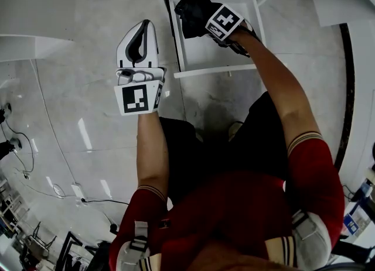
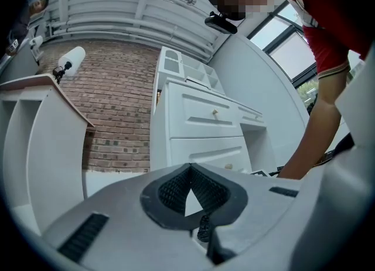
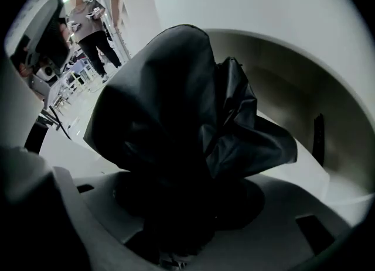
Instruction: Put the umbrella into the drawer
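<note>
plainly, the umbrella sits clamped between the jaws of the right gripper, jutting out past their tips over the open drawer, within its left half. it is folded, a bunched black bundle of loose fabric. its long axis runs on from the line of the jaws, and the free end points down into the drawer, toward the drawer's left wall and back corner. whether that end touches the drawer's bottom cannot be told. the right gripper's jaws stand fairly wide, pressed on the thick folded cloth that fills the gap between them. the left gripper hangs outside the drawer, to the left of the drawer's front corner, above the pale floor. its jaw tips meet and hold nothing.
</note>
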